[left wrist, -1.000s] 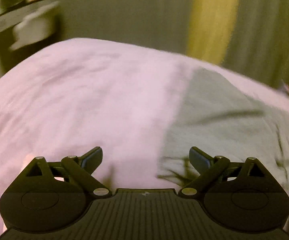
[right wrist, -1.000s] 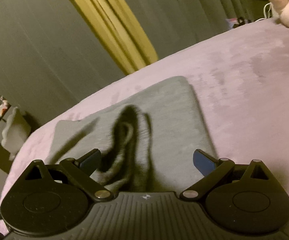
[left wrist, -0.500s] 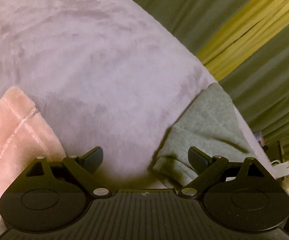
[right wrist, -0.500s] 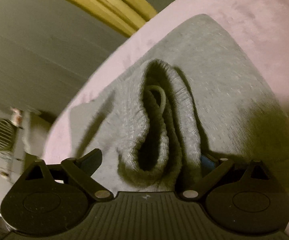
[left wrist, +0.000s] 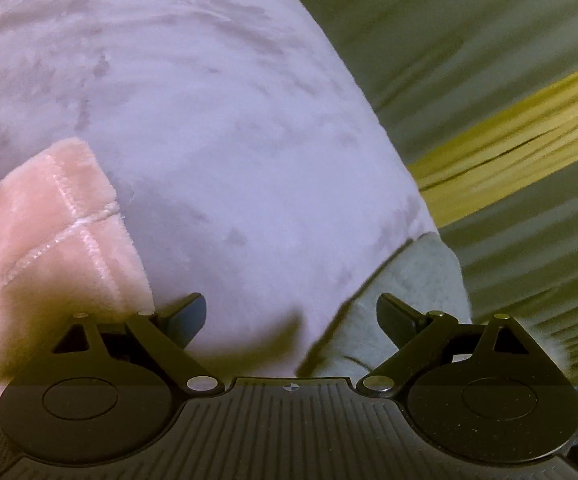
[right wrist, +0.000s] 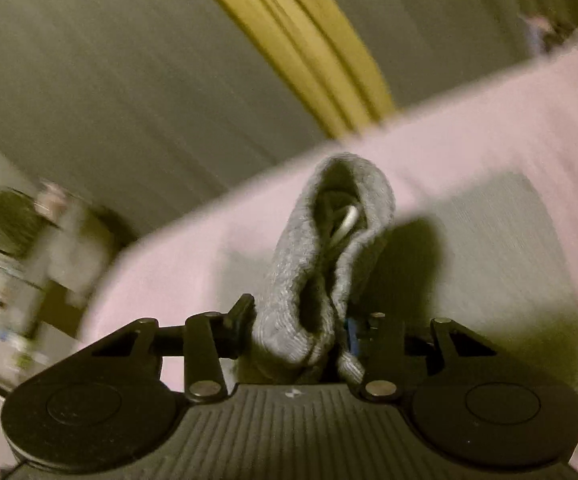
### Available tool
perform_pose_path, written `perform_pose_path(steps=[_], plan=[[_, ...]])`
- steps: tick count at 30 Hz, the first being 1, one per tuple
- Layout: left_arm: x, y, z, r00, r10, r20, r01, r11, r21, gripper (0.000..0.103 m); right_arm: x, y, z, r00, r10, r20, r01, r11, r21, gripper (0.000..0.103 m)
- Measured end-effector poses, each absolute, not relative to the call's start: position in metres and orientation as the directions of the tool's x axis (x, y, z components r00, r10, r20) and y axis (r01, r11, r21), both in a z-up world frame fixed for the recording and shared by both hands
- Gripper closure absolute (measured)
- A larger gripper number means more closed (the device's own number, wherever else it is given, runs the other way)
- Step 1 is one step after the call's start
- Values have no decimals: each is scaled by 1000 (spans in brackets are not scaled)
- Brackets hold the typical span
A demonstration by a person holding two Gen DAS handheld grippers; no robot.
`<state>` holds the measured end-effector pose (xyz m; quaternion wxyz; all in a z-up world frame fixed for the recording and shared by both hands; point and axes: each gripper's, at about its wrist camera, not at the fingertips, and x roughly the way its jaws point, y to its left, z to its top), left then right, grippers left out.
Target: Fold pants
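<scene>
We had the right gripper (right wrist: pixel 295 330) just closed on the grey pants (right wrist: pixel 329 264), waistband bunched between its jaws, legs trailing beyond. Our left gripper (left wrist: pixel 291 314) stood apart, pants edge at its right finger.

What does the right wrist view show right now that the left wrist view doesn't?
Only the right wrist view shows the right gripper, whose jaws have just been closing, pinched on the bunched waistband of the grey pants, with a pale drawstring loop inside the fold, plus blurred clutter at left.

Only the left wrist view shows the left gripper open and holding nothing, and a pink fleece garment beside its left finger.

Both show the lilac bed cover, part of the grey pants, and the grey-and-yellow curtain.
</scene>
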<state>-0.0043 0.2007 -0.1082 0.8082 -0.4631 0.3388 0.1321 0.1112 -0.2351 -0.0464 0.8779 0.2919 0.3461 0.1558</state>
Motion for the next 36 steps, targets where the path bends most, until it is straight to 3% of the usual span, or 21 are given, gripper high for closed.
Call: perform_pose_path(steps=[3, 5, 7, 9, 11, 13, 15, 21, 26, 36], plan=[[-6, 201, -107, 738, -97, -668, -527, 535, -660, 7, 100, -260, -26, 766, 562, -310, -144, 622, 770, 62], [-7, 200, -107, 740, -95, -666, -527, 535, -661, 7, 93, -277, -28, 798, 534, -281, -149, 626, 766, 62], [-6, 200, -108, 738, -92, -669, -528, 538, -657, 7, 90, -285, -41, 808, 435, -397, -68, 739, 671, 62], [-5, 199, -108, 735, -92, -672, -530, 541, -653, 6, 96, -286, -66, 755, 287, -589, 60, 865, 498, 62], [-4, 199, -108, 732, -95, -675, -530, 542, -652, 6, 99, -294, -94, 685, 280, -672, 116, 869, 481, 61], [-5, 200, -107, 733, -96, -674, -529, 542, -653, 6, 93, -303, -110, 675, 324, -663, 135, 829, 542, 53], [-5, 200, -107, 733, -95, -674, -529, 543, -652, 6, 93, -307, -112, 689, 283, -667, 177, 827, 534, 5], [-3, 197, -107, 728, -87, -681, -533, 553, -640, 6, 92, -300, -129, 626, 254, -738, 197, 863, 464, 5], [-1, 196, -106, 721, -84, -688, -537, 560, -631, 6, 77, -293, -143, 694, 220, -685, 175, 872, 457, 4], [1, 193, -105, 710, -78, -700, -544, 569, -616, 6, 86, -295, -149, 700, 237, -674, 190, 848, 495, 4]])
